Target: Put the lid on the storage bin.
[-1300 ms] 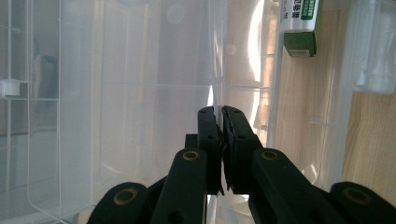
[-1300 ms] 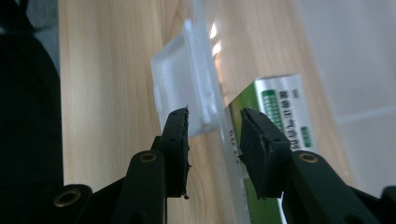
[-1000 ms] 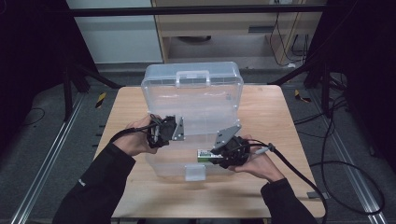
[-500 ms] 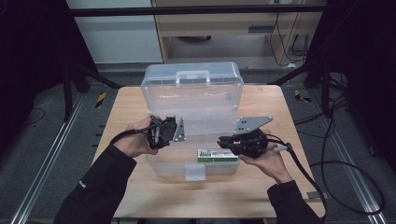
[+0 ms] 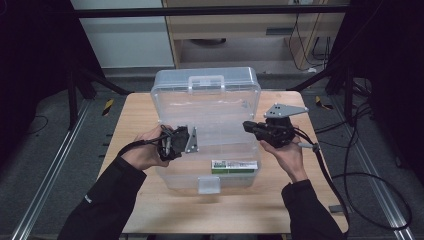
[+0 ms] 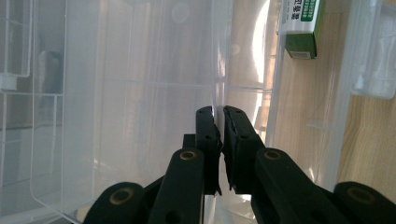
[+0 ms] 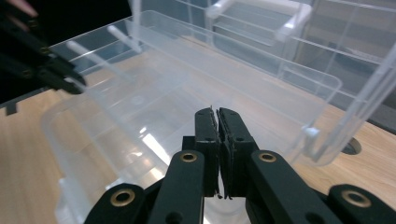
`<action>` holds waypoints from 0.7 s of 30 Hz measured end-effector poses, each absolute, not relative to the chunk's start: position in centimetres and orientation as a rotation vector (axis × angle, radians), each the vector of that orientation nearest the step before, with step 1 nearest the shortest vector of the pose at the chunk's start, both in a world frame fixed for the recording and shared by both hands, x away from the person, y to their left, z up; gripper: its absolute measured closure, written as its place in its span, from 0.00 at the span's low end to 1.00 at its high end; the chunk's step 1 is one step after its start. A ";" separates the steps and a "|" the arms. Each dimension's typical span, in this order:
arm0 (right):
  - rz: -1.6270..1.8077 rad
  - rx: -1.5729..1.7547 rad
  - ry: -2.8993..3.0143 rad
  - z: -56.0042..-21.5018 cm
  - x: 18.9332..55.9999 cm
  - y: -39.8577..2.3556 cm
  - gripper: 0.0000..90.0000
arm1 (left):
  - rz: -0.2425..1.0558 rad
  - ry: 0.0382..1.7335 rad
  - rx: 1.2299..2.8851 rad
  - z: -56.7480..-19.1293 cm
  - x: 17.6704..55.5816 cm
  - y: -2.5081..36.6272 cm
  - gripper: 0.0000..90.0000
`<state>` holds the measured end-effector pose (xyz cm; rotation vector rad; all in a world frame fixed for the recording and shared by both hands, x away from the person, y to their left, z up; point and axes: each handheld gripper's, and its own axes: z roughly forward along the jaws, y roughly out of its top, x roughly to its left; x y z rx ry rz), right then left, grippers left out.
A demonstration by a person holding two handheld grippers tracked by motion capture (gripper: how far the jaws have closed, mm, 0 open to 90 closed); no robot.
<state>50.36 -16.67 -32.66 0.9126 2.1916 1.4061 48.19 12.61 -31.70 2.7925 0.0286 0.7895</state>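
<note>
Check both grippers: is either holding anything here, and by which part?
The left gripper is shut on the clear plastic box, pinching its thin left side wall. The right gripper is shut with nothing between its jaws.

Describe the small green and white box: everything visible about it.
The small box is long and flat, like printed cardboard, with a white top bearing green print and dark green sides. It lies flat inside the open clear plastic case, along its front wall toward the right. Nothing grips it; both hand-held grippers are clear of it.

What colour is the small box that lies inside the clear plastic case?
The small box is white on its label face with green print and dark green sides, clearest in the left gripper view.
</note>
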 end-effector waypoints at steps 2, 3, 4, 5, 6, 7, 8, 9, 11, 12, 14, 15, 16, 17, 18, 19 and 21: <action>1.399 0.924 2.170 -32.7 50.8 -16.9 0.97 | 0.790 0.030 2.792 -31.7 48.2 12.6 0.93; 1.402 0.931 2.160 -32.7 51.0 -17.0 0.97 | 0.790 0.031 2.792 -31.7 48.2 12.6 0.93; 1.405 0.942 2.151 -32.7 51.2 -17.0 0.97 | 0.790 0.031 2.791 -31.7 48.2 12.6 0.93; 1.408 0.945 2.146 -32.7 51.4 -17.1 0.98 | 0.791 0.031 2.791 -31.7 48.1 12.6 0.93; 1.408 0.945 2.146 -32.7 51.4 -17.1 0.98 | 0.791 0.031 2.791 -31.7 48.1 12.6 0.93; 1.410 0.959 2.142 -32.7 51.7 -17.2 0.98 | 0.789 0.036 2.790 -31.7 48.0 12.6 0.93; 1.410 0.963 2.137 -32.7 51.8 -17.2 0.98 | 0.788 0.037 2.789 -31.7 48.0 12.6 0.93; 1.415 0.964 2.138 -32.8 52.0 -17.3 0.98 | 0.792 0.031 2.789 -31.7 48.0 12.6 0.93; 1.410 0.975 2.138 -32.8 52.2 -17.4 0.98 | 0.787 0.039 2.787 -31.7 47.9 12.6 0.93; 1.410 0.975 2.138 -32.8 52.2 -17.4 0.98 | 0.787 0.039 2.787 -31.7 47.9 12.6 0.93; 1.411 0.989 2.127 -32.8 52.4 -17.5 0.99 | 0.785 0.037 2.785 -31.7 47.7 12.6 0.93; 1.420 0.991 2.126 -32.8 52.5 -17.6 0.99 | 0.786 0.035 2.786 -31.7 47.7 12.6 0.93; 1.420 0.997 2.123 -32.8 52.5 -17.7 0.99 | 0.789 0.031 2.788 -31.7 47.6 12.6 0.93; 1.420 0.997 2.123 -32.8 52.5 -17.7 0.99 | 0.789 0.031 2.788 -31.7 47.6 12.6 0.93; 1.417 1.003 2.122 -32.8 52.6 -17.7 0.99 | 0.791 0.027 2.787 -31.7 47.5 12.6 0.93; 1.414 1.009 2.119 -32.9 52.8 -17.8 0.99 | 0.794 0.017 2.789 -31.7 47.5 12.6 0.93; 1.418 1.013 2.125 -33.0 52.9 -17.8 0.99 | 0.794 0.017 2.789 -31.7 47.4 12.6 0.93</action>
